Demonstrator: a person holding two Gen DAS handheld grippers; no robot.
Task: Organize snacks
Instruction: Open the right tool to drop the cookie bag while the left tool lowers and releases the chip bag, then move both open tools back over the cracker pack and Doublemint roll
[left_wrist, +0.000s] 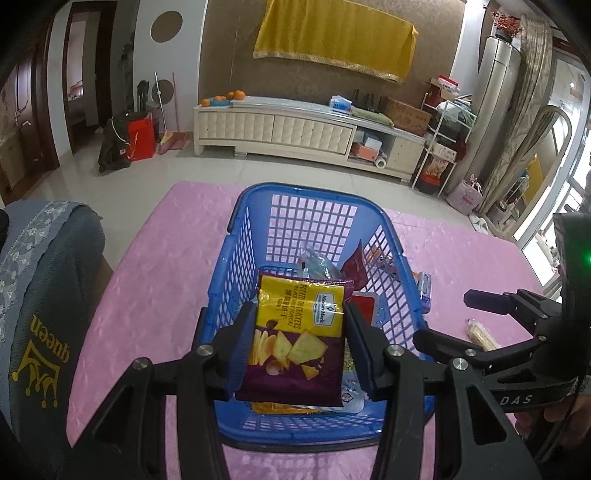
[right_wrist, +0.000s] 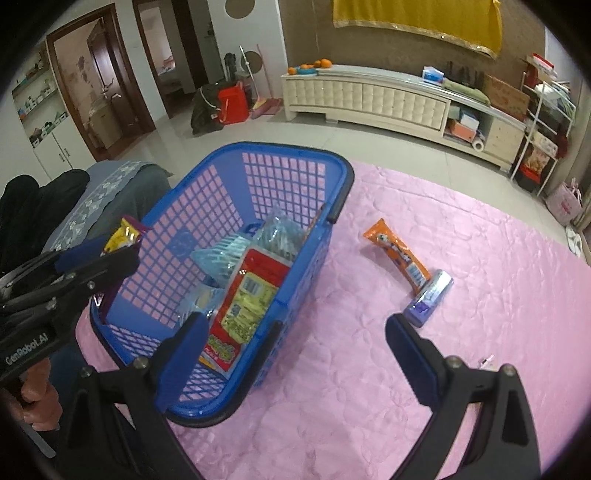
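My left gripper (left_wrist: 300, 325) is shut on a purple and yellow bag of potato crackers (left_wrist: 295, 339) and holds it over the near end of the blue plastic basket (left_wrist: 236, 258). The basket (right_wrist: 332, 173) holds several snack packs, among them a red and yellow pack (right_wrist: 247, 295). My right gripper (right_wrist: 295, 343) is open and empty, above the basket's right rim and the pink tablecloth (right_wrist: 480, 295). An orange tube pack (right_wrist: 397, 251) and a silver-blue wrapped bar (right_wrist: 428, 293) lie on the cloth right of the basket. The left gripper (right_wrist: 110, 254) also shows in the right wrist view.
A small pale wafer pack (left_wrist: 482, 334) lies on the cloth by the right gripper's arm. A chair with a grey cover (left_wrist: 40, 295) stands at the table's left. A tiny wrapper (right_wrist: 487, 360) lies near my right finger.
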